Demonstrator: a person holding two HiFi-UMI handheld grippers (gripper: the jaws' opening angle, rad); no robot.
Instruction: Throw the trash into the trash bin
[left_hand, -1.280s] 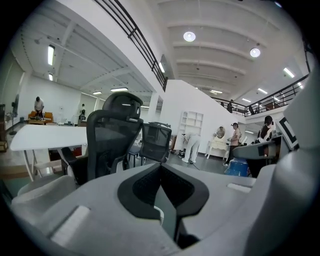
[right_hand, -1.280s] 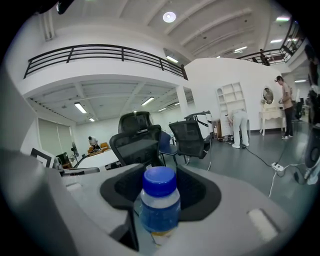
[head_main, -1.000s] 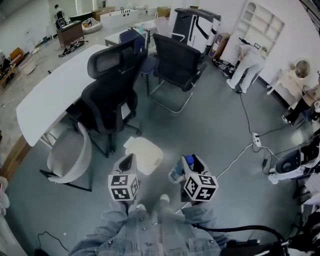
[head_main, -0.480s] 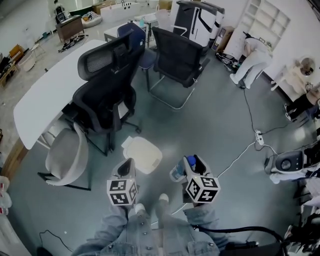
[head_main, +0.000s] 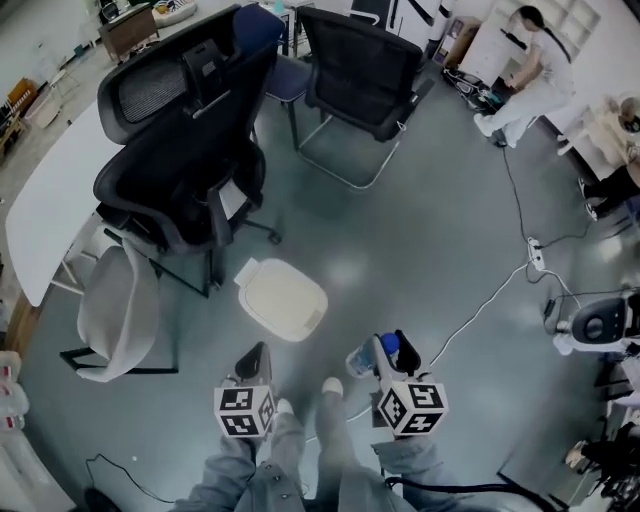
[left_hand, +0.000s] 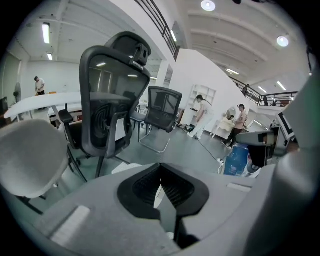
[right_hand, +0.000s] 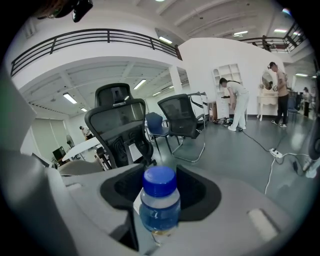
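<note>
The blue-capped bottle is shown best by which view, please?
The right gripper view: the blue-capped bottle stands large and central, clamped in the right gripper. The head view catches mainly its cap from above; the left gripper view shows it small, at the edge.

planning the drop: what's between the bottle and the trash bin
Only bare grey floor, in the head view, between the bottle in the right tongs and the trash bin.
</note>
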